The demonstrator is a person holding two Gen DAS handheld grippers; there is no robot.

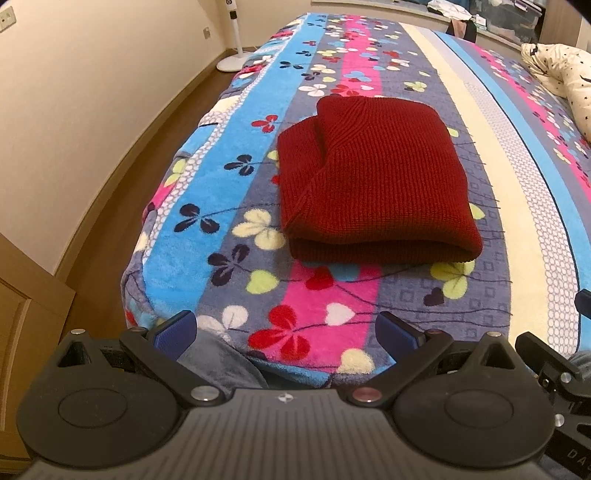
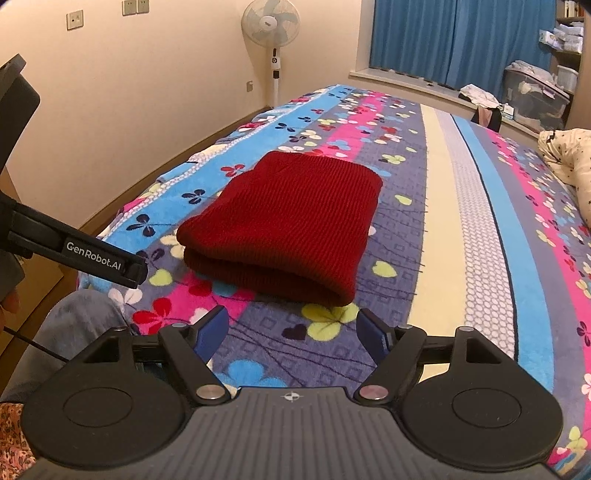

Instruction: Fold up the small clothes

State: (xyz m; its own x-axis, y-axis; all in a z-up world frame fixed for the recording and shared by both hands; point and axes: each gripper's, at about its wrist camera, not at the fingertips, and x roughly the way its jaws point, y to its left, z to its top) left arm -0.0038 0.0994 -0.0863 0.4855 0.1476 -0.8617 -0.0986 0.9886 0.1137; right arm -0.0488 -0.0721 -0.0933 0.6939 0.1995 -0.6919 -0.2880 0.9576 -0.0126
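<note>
Ribbed knit sweater [image 1: 373, 177] on plush fleece blanket [image 1: 325, 310]

folded red knit garment [image 2: 284, 225] lies on the floral blanket [image 2: 461, 229], just beyond the right gripper [image 2: 293, 332], jaws apart; a fan [image 2: 270, 22] stands far, perhaps off.

Floral striped blanket [image 2: 461, 229] on bed, white standing fan [image 2: 270, 22], blue curtains [image 2: 461, 40], star-print pillow [image 1: 565, 74]

Folded sweater [image 1: 373, 181] lies on the blanket [image 1: 229, 177] — fan [image 2: 271, 27] behind; pillow [image 2: 569, 166] right.
</note>
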